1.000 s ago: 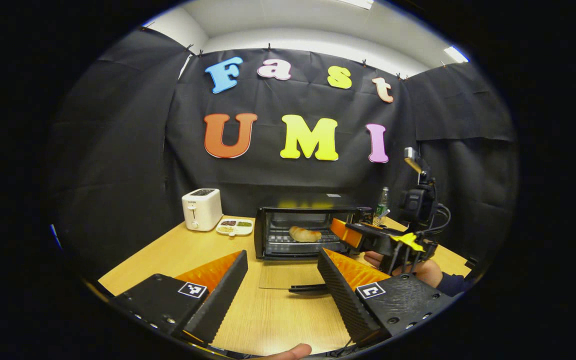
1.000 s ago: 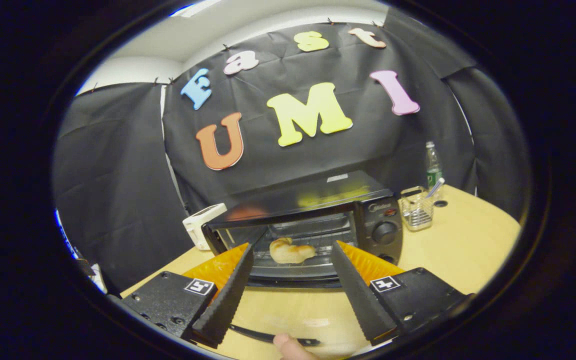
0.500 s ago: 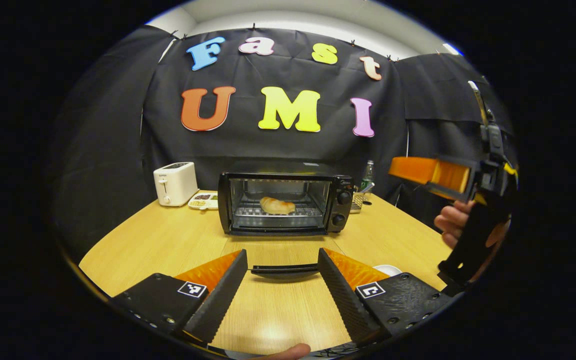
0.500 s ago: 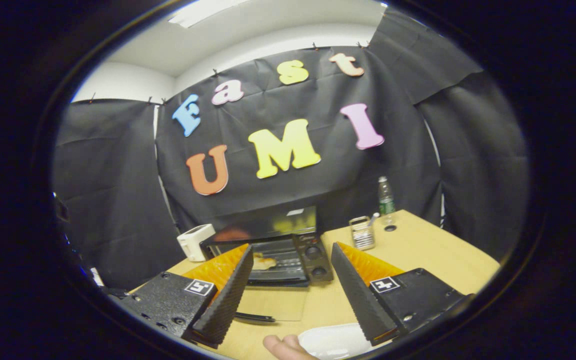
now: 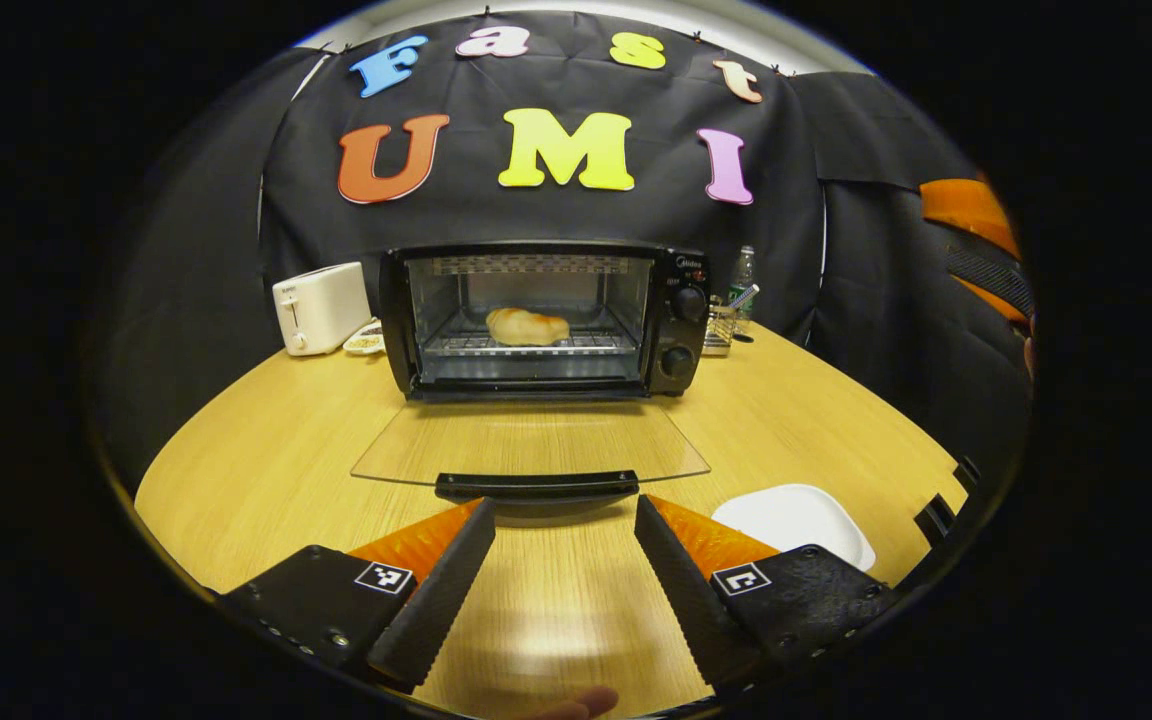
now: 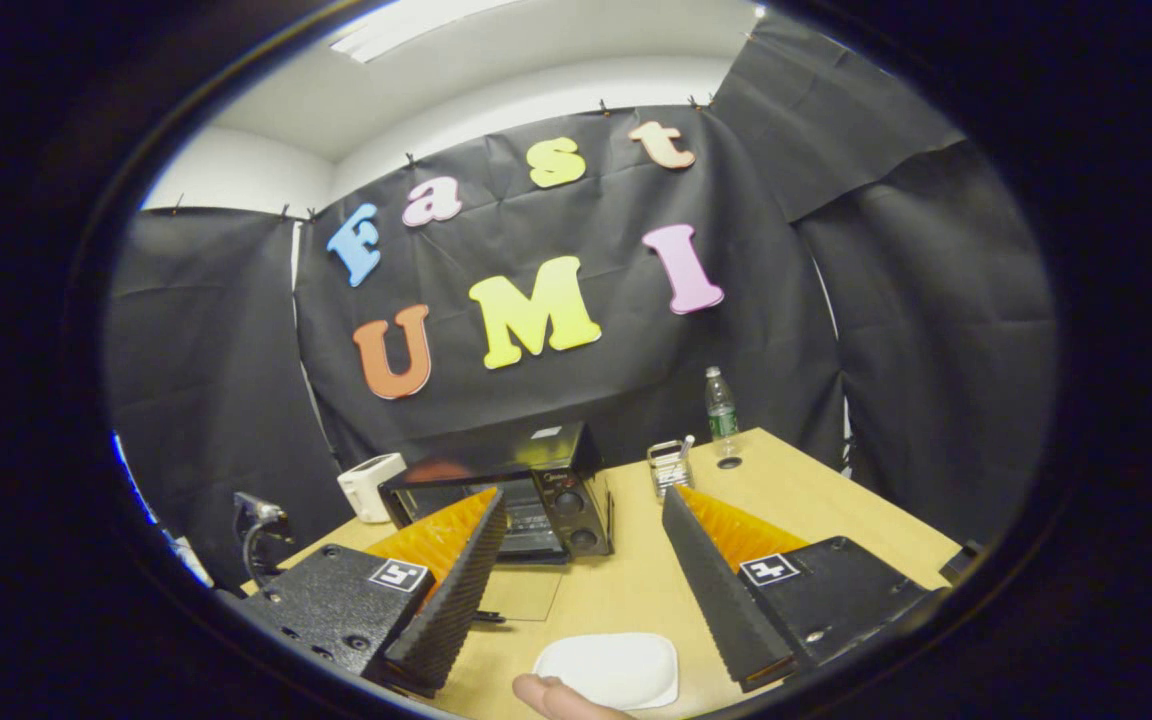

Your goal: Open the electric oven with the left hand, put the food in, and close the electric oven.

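The black electric oven (image 5: 681, 320) stands at the table's far middle with its glass door (image 5: 526, 440) folded flat down toward me. A golden bread roll (image 5: 526, 326) lies on the rack inside. The door's black handle (image 5: 536, 487) sits just ahead of my left gripper (image 5: 564, 520), which is open and holds nothing. In the right gripper view the oven (image 6: 546, 490) is farther off, partly behind my left finger. My right gripper (image 6: 584, 510) is open and empty, raised above the table.
An empty white plate (image 5: 791, 520) lies right of the door handle, also seen as the plate (image 6: 608, 668) below the right gripper. A white toaster (image 5: 319, 306) and snack tray stand left of the oven. A wire holder (image 6: 669, 468) and bottle (image 6: 721, 408) stand at its right.
The right gripper has drawn back from the oven, leaving the roll on the rack, and risen to the right. The left gripper has dropped low and come close behind the door handle.
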